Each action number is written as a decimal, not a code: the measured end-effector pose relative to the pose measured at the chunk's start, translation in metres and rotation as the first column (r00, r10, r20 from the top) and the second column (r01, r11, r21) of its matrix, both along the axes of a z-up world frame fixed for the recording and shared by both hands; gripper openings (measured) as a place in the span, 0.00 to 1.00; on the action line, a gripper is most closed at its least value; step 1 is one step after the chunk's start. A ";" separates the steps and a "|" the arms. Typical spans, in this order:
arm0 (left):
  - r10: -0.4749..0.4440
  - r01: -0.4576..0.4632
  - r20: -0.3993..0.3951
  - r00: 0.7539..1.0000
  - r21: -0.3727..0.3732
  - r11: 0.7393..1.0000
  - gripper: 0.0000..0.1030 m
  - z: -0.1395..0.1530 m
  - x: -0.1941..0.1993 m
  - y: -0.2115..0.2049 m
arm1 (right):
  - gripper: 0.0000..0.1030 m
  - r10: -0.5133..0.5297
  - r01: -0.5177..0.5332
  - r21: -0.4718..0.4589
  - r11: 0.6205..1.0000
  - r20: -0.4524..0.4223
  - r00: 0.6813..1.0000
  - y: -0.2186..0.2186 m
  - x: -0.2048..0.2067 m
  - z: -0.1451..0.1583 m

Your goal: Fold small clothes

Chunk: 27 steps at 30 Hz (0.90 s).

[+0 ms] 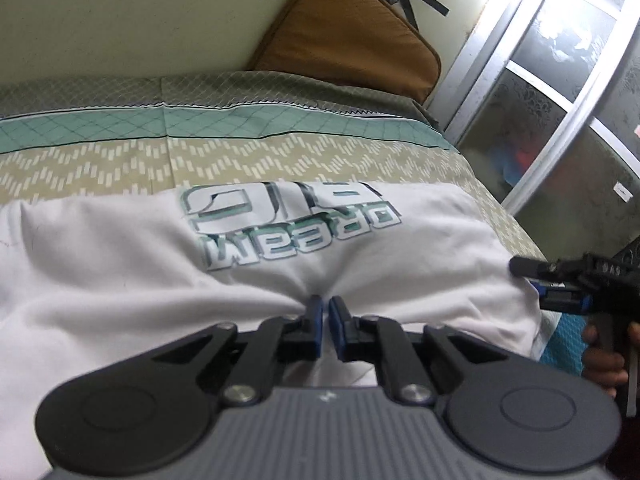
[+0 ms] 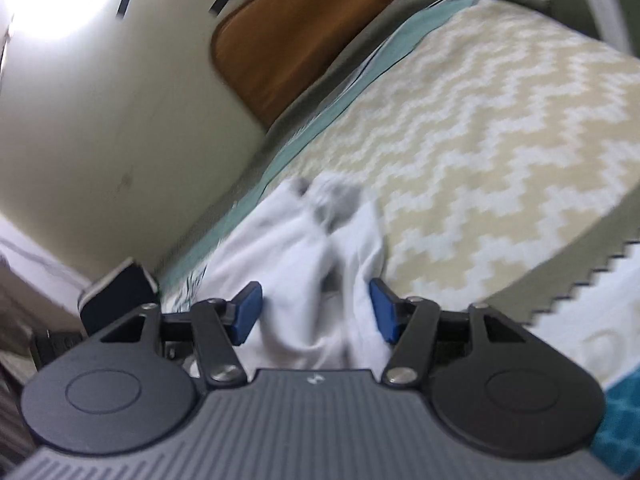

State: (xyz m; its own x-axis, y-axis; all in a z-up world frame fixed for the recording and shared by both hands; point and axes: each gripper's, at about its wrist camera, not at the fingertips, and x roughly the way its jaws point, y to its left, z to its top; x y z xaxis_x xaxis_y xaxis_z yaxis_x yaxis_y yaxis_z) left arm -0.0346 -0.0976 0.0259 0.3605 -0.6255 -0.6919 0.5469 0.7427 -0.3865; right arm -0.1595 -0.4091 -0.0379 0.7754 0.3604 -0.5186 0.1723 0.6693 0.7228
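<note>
The white cotton T-shirt point(image 1: 120, 264) carries a printed slogan point(image 1: 292, 224) in teal-edged, white-filled block letters; it stands upside down in the left wrist view and reads "DREAM" with "BIG" on the line beyond it. On the black body of the other handheld gripper point(image 1: 576, 280) at the right edge sit small pale letters, possibly "SAS", too small to be sure. The right wrist view is blurred and shows nothing readable
</note>
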 end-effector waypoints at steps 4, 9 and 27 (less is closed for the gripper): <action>0.006 -0.006 -0.008 1.000 -0.008 1.000 0.06 0.001 0.001 0.000 | 0.25 0.037 -0.037 -0.023 0.999 0.002 0.999 0.017 0.009 0.016; 0.030 -0.033 -0.031 0.999 -0.127 0.991 0.43 0.017 0.003 0.024 | 0.24 0.160 -0.144 -0.103 0.984 0.166 0.973 0.059 0.018 0.085; 0.573 -0.535 0.040 0.819 -0.310 0.786 0.60 0.053 -0.058 0.263 | 0.18 0.764 -0.726 -0.367 0.582 -0.060 0.643 0.345 0.150 0.053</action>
